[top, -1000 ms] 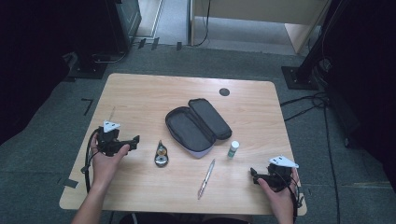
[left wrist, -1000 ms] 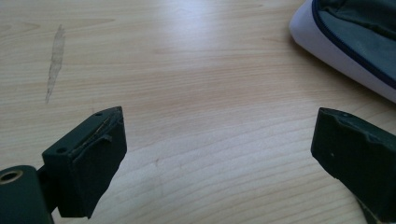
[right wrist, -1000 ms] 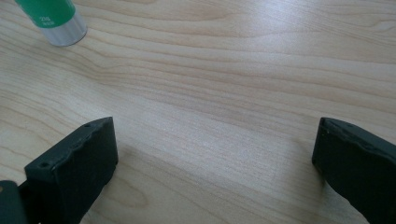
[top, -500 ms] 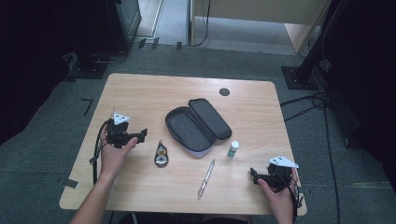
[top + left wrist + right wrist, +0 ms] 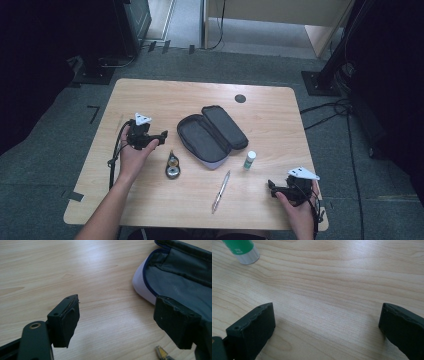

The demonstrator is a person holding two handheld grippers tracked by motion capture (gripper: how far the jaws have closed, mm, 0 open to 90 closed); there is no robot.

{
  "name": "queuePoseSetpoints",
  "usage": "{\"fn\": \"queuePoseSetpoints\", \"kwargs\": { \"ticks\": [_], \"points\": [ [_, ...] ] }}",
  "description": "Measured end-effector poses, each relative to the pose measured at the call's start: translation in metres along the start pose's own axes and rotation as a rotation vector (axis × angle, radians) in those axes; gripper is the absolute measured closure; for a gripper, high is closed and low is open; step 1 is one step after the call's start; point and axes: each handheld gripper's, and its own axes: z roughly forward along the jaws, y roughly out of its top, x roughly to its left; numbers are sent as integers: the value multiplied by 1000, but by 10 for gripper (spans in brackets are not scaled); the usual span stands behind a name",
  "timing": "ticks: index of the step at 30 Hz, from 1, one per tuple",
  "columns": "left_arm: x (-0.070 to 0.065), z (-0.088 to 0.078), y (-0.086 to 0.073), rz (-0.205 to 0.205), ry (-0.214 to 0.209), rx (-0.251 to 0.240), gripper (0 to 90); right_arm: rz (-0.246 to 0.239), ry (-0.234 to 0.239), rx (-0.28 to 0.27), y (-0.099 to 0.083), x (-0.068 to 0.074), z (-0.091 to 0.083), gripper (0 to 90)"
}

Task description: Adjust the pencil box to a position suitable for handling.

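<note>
An open dark pencil case (image 5: 212,135) with a pale outer shell lies mid-table. My left gripper (image 5: 161,135) hovers just left of it, pointing at it. Its jaws have just been closing but stand open, with bare wood between them (image 5: 116,307); the case's edge (image 5: 175,277) lies beyond the right jaw. A small round metal item (image 5: 172,166) rests below the gripper, its tip (image 5: 162,354) low in the left gripper view. My right gripper (image 5: 272,186) sits open near the front right edge, nothing between its jaws (image 5: 327,310). A green glue stick (image 5: 249,159) (image 5: 243,250) stands beyond it.
A silver pen (image 5: 221,191) lies between the round item and my right gripper. A black round cover (image 5: 240,98) sits in the table (image 5: 150,95) towards its far edge. Dark stands and cables lie on the floor around the table.
My left gripper has moved away from the person and to the right, closer to the pencil case. The right hand has stayed put.
</note>
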Motion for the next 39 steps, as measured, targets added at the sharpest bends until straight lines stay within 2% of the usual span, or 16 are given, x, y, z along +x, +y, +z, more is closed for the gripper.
{"fn": "queuePoseSetpoints", "kwargs": {
  "ticks": [11,13,19,22,23,26,31,32,34,37,38,39],
  "points": [
    [-12,17,13,8,-19,-6,324,0,0,0,0,0,0,3],
    [-14,20,15,-1,-27,-18,362,-1,1,0,0,0,0,3],
    [-19,33,23,-2,-44,4,491,-3,2,1,0,0,0,3],
    [-20,37,23,-3,-48,12,524,-4,3,1,0,0,0,3],
    [-21,40,23,3,-57,23,574,-5,4,1,0,0,0,3],
    [-22,45,23,4,-70,33,600,-5,4,1,0,0,0,3],
    [-21,50,20,-2,-83,56,731,-7,7,-1,0,0,0,11],
    [-23,51,20,6,-98,61,758,-7,12,-7,0,2,-1,38],
    [-24,51,19,12,-101,65,792,-10,14,-13,-1,2,-1,57],
    [-25,51,17,5,-107,75,851,-16,16,-18,-1,3,-2,70],
    [-25,50,16,0,-105,77,862,-18,21,-27,-1,3,-3,153],
    [-25,50,16,0,-105,77,865,-18,21,-27,-1,3,-3,153]
  ]
}}
